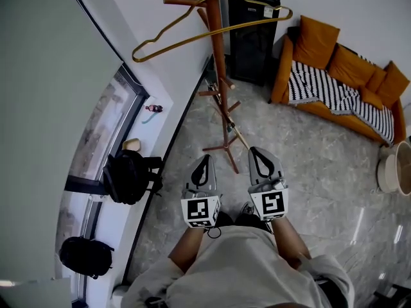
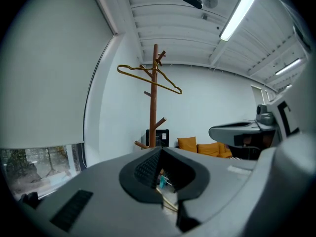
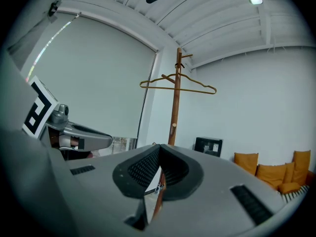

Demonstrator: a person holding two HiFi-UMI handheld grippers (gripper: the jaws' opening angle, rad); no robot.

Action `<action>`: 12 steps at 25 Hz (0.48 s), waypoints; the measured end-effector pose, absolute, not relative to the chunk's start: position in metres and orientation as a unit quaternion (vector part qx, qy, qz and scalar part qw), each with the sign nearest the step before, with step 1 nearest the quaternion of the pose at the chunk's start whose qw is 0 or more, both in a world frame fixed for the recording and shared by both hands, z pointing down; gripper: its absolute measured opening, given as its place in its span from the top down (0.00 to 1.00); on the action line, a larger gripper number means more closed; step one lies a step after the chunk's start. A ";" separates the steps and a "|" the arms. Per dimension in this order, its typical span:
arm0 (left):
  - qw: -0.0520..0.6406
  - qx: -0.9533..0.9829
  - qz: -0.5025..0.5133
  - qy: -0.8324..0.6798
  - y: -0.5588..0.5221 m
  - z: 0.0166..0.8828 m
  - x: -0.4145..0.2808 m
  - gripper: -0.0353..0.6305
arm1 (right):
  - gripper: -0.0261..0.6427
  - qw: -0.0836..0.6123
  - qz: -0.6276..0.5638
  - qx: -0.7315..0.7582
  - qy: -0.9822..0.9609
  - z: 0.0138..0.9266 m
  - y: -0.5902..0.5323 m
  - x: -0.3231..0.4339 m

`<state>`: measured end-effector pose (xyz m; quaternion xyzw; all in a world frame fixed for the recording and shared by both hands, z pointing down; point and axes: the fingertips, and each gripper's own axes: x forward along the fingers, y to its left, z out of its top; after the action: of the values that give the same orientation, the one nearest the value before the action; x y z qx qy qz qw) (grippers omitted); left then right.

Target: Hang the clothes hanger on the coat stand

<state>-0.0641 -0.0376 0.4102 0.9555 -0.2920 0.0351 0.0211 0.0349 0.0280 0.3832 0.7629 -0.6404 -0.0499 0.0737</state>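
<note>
One clothes hanger (image 1: 186,42), one coat stand (image 1: 219,63), two backpacks (image 1: 128,175) (image 1: 87,256) (black)

Gold hanger (image 1: 186,40), brown coat stand (image 1: 217,56) — orange sofa (image 1: 318,40), black-and-white striped blanket (image 1: 321,85)

Straight ahead: the coat stand (image 1: 216,56) rises beyond the left hand-held gripper (image 1: 204,160) and the right hand-held gripper (image 1: 258,153); its feet spread over the floor just past their tips.
Pegs: short arms stick out from the pole at several heights.
Top of stand: the clothes hanger (image 1: 192,37) lies across the upper pegs, reaching out left and right of the pole.
Left: window wall (image 1: 96,140) close by, with two black backpacks (image 1: 128,175) against it.
Right: open marble floor (image 1: 308,172), free as far as the sofa (image 1: 340,76) and the round basket (image 1: 395,169).
Far: black cabinet (image 1: 253,31) behind the stand.
</note>
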 end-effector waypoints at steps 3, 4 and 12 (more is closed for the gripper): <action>0.014 0.957 0.042 -0.288 -0.042 0.413 -0.065 0.93 | 0.95 0.085 -0.048 0.766 -0.635 0.386 0.026 0.034; 0.013 0.957 0.042 -0.286 -0.043 0.414 -0.066 0.93 | 0.95 0.089 -0.048 0.768 -0.633 0.387 0.025 0.034; 0.014 0.962 0.038 -0.269 -0.057 0.417 -0.065 0.93 | 0.95 0.091 -0.042 0.781 -0.617 0.392 0.016 0.032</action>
<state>-0.0654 -0.0570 0.4171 0.9623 -0.2690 0.0375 0.0144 0.0319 0.0162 0.3917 0.7810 -0.6165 -0.0421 0.0908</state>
